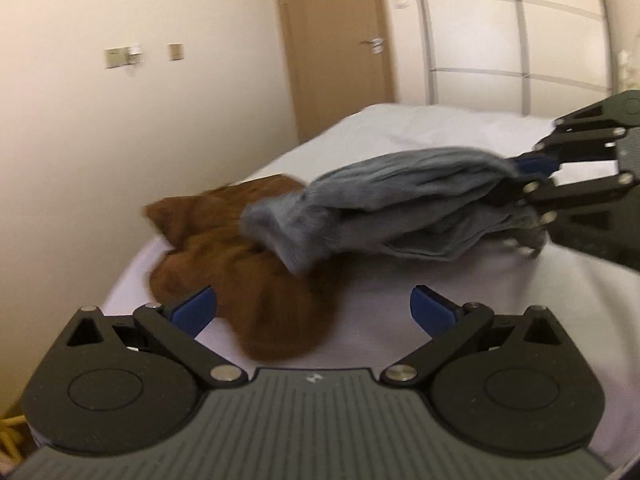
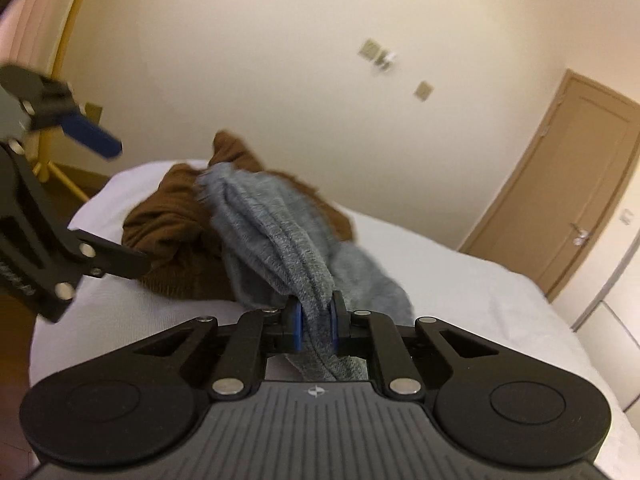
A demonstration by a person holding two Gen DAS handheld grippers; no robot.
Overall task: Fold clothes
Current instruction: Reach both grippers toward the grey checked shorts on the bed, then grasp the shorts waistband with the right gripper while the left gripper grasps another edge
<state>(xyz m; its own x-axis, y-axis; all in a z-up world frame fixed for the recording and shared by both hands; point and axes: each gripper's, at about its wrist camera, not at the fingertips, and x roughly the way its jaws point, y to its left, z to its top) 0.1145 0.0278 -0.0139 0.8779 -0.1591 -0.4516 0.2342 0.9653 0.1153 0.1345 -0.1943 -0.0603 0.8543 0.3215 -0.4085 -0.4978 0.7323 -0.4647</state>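
Observation:
A grey fuzzy garment (image 1: 384,204) hangs bunched above the white bed (image 1: 400,304), held at its right end. My right gripper (image 2: 316,324) is shut on the grey garment (image 2: 280,236), whose cloth runs between the blue pads (image 2: 297,330). The same gripper (image 1: 532,184) enters the left wrist view from the right. A brown garment (image 1: 240,276) lies crumpled on the bed, partly under the grey one. My left gripper (image 1: 314,306) is open just above the brown garment, holding nothing. It shows at the left of the right wrist view, its blue fingertip (image 2: 94,136) raised.
A white sheet covers the bed (image 2: 460,280), which stands against a cream wall. A wooden door (image 1: 340,40) and white wardrobe panels (image 1: 520,40) lie behind. A yellow metal frame (image 2: 68,40) stands past the bed's left end.

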